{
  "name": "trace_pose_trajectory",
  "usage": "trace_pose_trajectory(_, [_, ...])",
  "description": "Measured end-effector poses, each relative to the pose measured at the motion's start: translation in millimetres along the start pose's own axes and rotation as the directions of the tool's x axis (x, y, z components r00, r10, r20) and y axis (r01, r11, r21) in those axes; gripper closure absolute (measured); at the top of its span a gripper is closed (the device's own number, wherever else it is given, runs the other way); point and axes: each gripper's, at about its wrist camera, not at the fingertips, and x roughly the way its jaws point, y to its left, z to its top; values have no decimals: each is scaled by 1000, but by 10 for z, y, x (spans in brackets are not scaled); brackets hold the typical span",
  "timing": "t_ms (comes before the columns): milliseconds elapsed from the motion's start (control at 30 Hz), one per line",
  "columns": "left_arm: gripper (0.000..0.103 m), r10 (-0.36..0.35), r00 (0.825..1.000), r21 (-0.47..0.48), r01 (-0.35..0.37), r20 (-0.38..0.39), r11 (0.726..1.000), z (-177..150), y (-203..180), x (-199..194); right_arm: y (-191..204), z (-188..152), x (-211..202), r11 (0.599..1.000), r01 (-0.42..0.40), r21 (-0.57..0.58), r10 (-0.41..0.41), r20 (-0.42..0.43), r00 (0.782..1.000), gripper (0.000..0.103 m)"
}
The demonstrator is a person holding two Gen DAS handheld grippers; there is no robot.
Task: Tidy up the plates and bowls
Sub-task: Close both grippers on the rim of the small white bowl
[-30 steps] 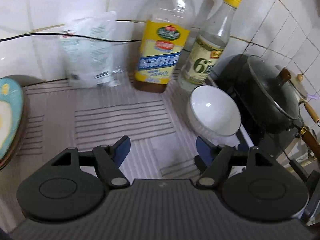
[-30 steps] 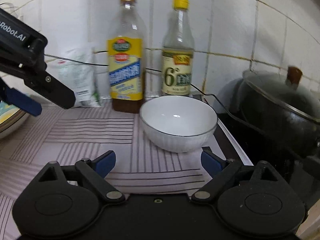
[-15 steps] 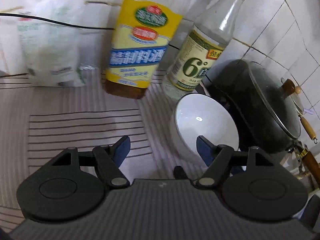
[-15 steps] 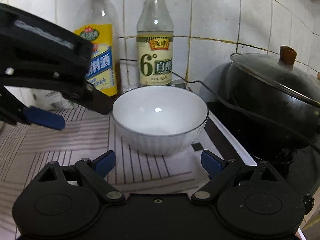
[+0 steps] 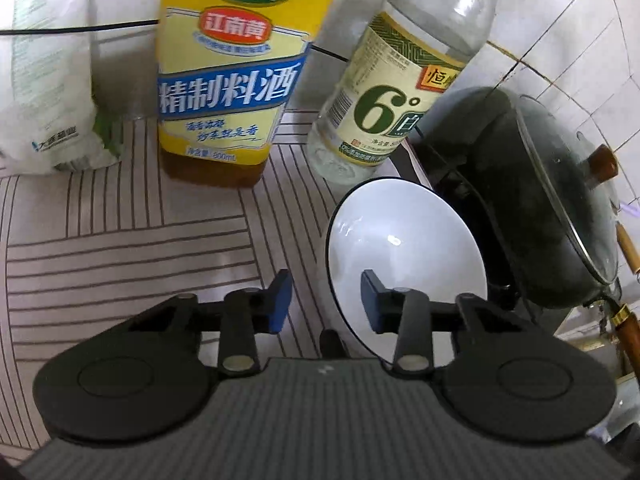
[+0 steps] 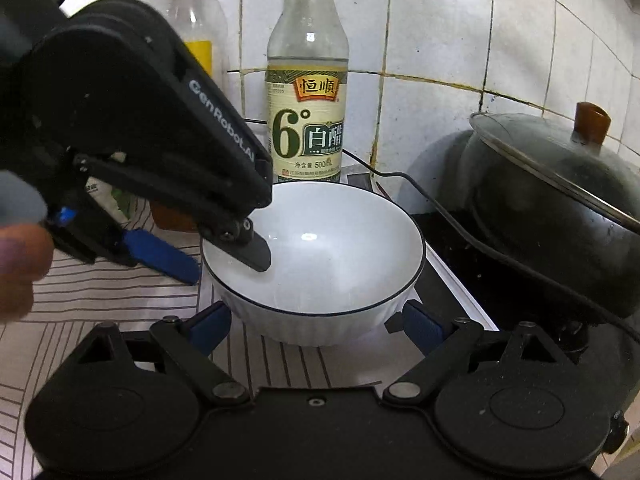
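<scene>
While the bowl (image 6: 316, 264) sits upright on the striped surface (image 5: 120, 256), beside the wok (image 6: 556, 216) and in front of the vinegar bottle (image 6: 307, 92), the left gripper (image 5: 326, 300) straddles its near-left rim: one finger inside (image 6: 256, 254), one outside. Its fingers have just been closing, yet a gap shows either side of the wall, so not clamped. The right gripper (image 6: 316, 326) waits with fingers wide apart, flanking the bowl's near side without touching. The left is closer to a grasp.
</scene>
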Motion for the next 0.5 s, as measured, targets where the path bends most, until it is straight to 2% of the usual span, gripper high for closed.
trace_pose_trajectory(67, [80, 1, 1000, 2, -1, 2, 1000, -10, -23, 49, -13, -6, 23, 1000, -5, 2, 5, -3, 1000, 8])
trace_pose_trajectory(233, [89, -15, 1000, -25, 15, 3, 1000, -85, 11, 109, -17, 14, 124, 1000, -15, -7, 15, -17, 1000, 9])
trace_pose_trajectory(500, [88, -2, 999, -11, 1, -35, 1000, -153, 89, -6, 36, -22, 87, 997, -56, -49, 56, -3, 998, 8])
